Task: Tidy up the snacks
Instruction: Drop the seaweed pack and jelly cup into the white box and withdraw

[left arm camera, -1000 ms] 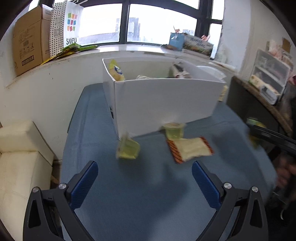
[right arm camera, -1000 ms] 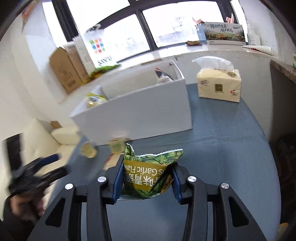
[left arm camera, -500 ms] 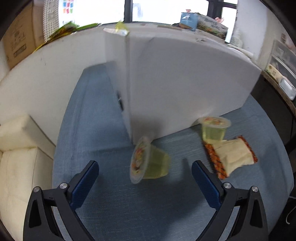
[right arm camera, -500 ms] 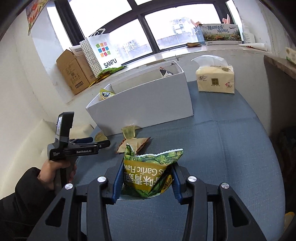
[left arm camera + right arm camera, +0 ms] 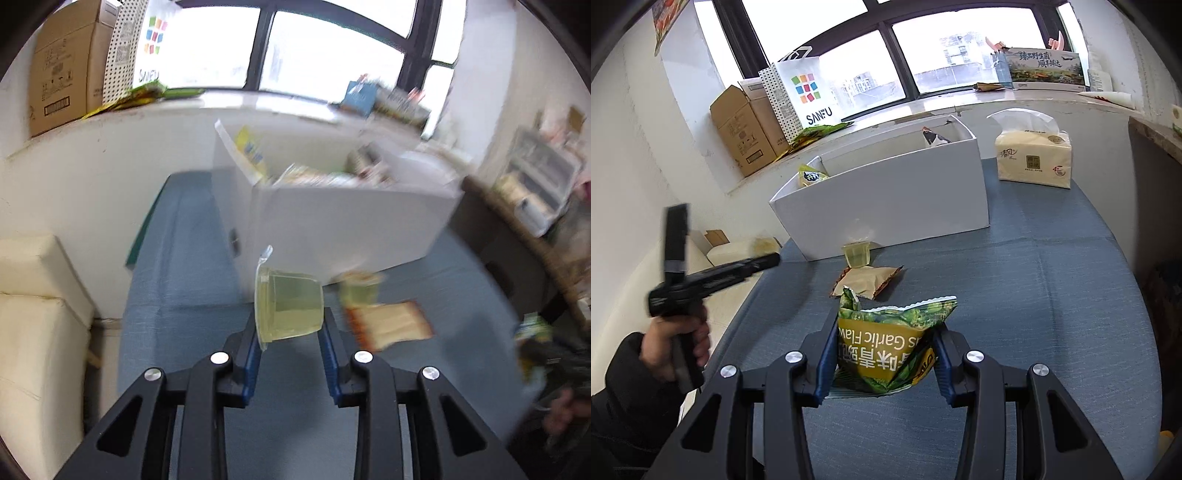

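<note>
A clear yellow jelly cup (image 5: 290, 308) lies on its side between the blue pads of my left gripper (image 5: 289, 325), whose jaws are closing and press on it, above the blue tabletop (image 5: 177, 295). My right gripper (image 5: 885, 328) is shut on a green garlic-flavour snack bag (image 5: 894, 317), held over the table. A second jelly cup (image 5: 856, 254) and a tan packet with orange edges (image 5: 866, 282) lie in front of the white box (image 5: 886, 199), which holds several snacks. In the right wrist view the left gripper (image 5: 764, 258) hangs at the table's left edge, held by a hand (image 5: 676, 343).
A tissue pack (image 5: 1032, 158) stands at the table's far right. Cardboard boxes (image 5: 742, 133) and a white paper bag (image 5: 809, 92) sit on the windowsill. A cream cushion (image 5: 33, 332) is left of the table, and a dark shelf unit (image 5: 517, 258) is to the right.
The left gripper moved in on the tipped jelly cup, shut its wide-open jaws on it and lifted it. The right gripper kept its grip on the green bag and barely moved.
</note>
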Tool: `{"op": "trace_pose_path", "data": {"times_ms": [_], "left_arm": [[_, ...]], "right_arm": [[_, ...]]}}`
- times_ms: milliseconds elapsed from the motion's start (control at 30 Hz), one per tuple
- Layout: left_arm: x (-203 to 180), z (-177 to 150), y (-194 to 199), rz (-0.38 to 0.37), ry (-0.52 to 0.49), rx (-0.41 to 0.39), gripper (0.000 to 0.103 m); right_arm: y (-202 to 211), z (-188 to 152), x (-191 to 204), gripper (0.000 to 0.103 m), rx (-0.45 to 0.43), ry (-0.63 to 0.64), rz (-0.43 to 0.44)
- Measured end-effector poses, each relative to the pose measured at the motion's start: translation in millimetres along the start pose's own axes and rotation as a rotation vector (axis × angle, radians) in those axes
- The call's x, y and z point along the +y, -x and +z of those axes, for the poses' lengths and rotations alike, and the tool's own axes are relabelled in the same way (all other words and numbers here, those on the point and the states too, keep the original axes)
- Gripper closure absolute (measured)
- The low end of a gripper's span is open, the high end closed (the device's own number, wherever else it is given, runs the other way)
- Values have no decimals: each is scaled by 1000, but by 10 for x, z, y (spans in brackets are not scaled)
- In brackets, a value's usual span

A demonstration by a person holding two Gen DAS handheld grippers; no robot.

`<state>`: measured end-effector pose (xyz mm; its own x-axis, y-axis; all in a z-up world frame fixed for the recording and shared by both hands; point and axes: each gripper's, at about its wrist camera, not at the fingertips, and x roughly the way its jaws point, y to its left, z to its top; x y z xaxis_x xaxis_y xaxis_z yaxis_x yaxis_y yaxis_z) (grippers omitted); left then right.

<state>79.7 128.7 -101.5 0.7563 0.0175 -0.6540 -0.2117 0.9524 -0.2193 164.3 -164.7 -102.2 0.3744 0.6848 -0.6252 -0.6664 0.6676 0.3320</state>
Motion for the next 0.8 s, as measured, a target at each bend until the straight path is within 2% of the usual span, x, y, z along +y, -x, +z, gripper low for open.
{"op": "trace_pose_path", "data": {"times_ms": [133,267,367,467,633,800], "left_arm": [[-155,125,357,-100,17,-77,71],[-291,368,584,-141,-5,-145,71],[-318,678,622,-152,-1,-182,71],[-343,972,557,-142,2,-218,71],[-270,1506,400,-122,30,-229,71],[-117,1952,57,-55,39,-184,71]], "right_arm": [[-6,83,18,55,-13,7,20],[-22,322,61,55,-39,27,35],[-41,678,117,55,-80,53,49],[-76,1079,198,55,-120,85,51],[-252,1759,306,55,-155,128,28],[-692,2314,276,55,-110,139,-11]]}}
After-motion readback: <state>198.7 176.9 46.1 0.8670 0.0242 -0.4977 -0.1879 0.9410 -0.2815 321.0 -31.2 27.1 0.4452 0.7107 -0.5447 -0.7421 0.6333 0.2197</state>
